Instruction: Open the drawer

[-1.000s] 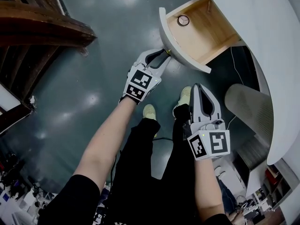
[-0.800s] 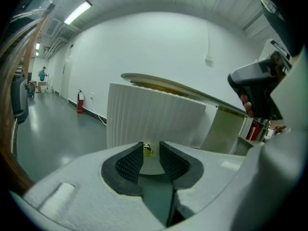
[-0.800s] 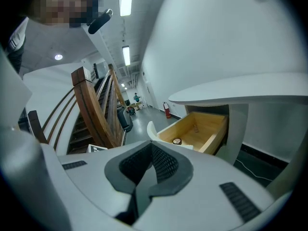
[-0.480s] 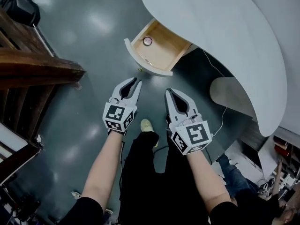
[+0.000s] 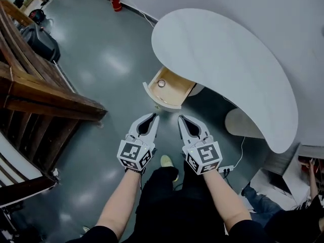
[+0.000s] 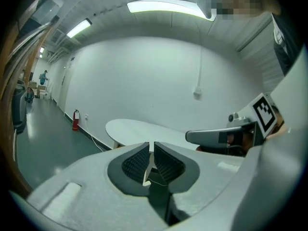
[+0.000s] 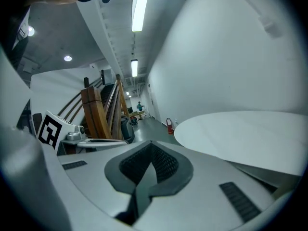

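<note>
Drawer (image 5: 169,89) stands pulled out under the table (image 5: 228,59), well apart from your tongs. Your left gripper (image 5: 153,118) has just been closing to a narrow, empty slit; your right gripper (image 5: 181,119) is closed on nothing. Hold clear; don't bump it shut.

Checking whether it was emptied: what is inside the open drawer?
One small round object lies on the drawer's bare wooden bottom. The drawer's rear runs under the white tabletop, so anything there is hidden.
</note>
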Tool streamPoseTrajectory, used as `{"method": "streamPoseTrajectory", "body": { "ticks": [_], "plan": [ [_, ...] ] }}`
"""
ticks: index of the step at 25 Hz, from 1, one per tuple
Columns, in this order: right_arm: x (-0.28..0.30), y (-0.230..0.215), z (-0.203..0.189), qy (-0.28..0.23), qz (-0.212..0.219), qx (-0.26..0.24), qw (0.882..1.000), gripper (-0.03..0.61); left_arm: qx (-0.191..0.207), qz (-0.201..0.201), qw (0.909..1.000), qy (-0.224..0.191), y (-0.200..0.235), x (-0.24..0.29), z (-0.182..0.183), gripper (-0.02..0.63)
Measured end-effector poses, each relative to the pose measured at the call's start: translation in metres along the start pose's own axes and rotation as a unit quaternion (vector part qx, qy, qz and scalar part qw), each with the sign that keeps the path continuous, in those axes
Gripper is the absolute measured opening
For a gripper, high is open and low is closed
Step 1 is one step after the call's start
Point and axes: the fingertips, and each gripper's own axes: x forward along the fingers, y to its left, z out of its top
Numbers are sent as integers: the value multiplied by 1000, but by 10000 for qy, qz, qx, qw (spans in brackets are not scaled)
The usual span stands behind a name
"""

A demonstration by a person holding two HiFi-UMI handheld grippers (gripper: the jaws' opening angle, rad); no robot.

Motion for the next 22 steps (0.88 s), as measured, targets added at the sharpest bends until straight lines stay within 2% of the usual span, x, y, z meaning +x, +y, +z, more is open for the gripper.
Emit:
{"method": "streamPoseTrajectory", "body": {
  "ticks": [7,22],
  "plan": [
    [-17,12,49,-293,37,-225,9993,13,37,-2,9996,-265,-25,-19,57,34],
    [-35,50,131,-654,287,-518,9961,12,134,41,9978,-654,-60,-48,150,29]
  ]
}}
